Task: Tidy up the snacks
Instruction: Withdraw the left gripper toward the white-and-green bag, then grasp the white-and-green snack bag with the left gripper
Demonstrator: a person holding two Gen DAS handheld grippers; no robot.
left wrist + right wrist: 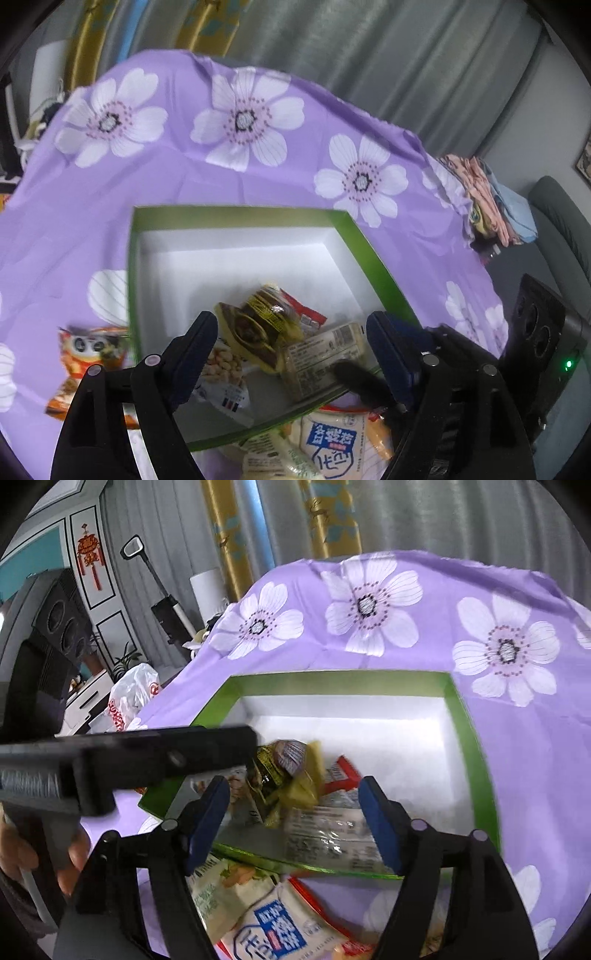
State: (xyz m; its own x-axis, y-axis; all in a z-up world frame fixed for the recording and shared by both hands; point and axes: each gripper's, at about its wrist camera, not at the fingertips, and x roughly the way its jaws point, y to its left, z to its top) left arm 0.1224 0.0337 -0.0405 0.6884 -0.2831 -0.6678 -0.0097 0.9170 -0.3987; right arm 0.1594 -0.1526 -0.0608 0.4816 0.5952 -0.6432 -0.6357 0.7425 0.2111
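While my left camera alone shows the orange snack packet (88, 365) lying on the purple flowered cloth (258, 177) just outside the box's left wall, only my right camera shows my hand (40, 853) gripping the other tool's handle. My left gripper (291, 354) stands open over the near part of the green-rimmed box (236, 213), with nothing pressed between its blue pads. My right gripper (295, 819) is likewise open and holds nothing. Inside the box, between and just beyond both sets of fingers, lies a small heap: a yellow-and-black wrapped snack (258, 325), a red packet (306, 314) behind it, a clear label-printed pack (325, 354) and a peanut bag (221, 369). Outside the near wall, beneath the grippers, lies a white pouch with blue lettering (273, 926).
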